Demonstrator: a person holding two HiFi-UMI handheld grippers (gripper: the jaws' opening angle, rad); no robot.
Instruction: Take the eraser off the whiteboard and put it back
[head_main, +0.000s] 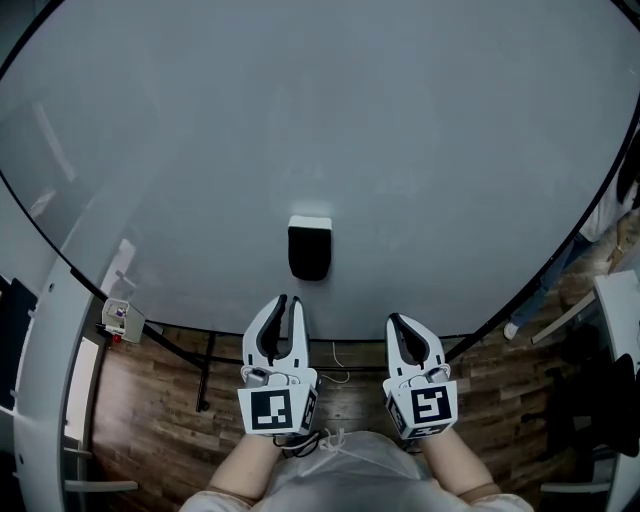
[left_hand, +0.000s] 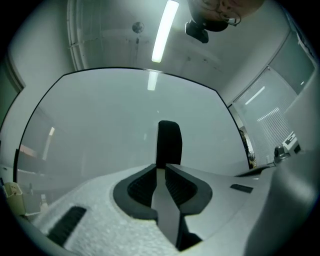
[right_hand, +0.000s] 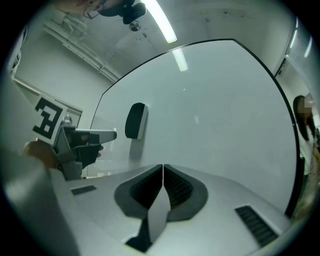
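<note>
A black eraser (head_main: 309, 250) with a white back sticks upright on the whiteboard (head_main: 330, 110), low and near its middle. My left gripper (head_main: 290, 300) sits just below it, tips pointing at it and short of touching. Its jaws stand only a narrow slit apart with nothing between them. In the left gripper view the eraser (left_hand: 169, 142) rises straight beyond the left gripper (left_hand: 158, 166). My right gripper (head_main: 396, 320) is to the right, shut and empty. The right gripper view has the eraser (right_hand: 135, 120) up left of the right gripper (right_hand: 163, 165), with the left gripper (right_hand: 75, 145) beside it.
The whiteboard's black lower edge and its stand leg (head_main: 205, 370) stand over a wooden floor (head_main: 150, 400). A white cabinet (head_main: 45, 400) is at the left with a small box (head_main: 118, 318) by it. Furniture and a person (right_hand: 305, 125) are at the right.
</note>
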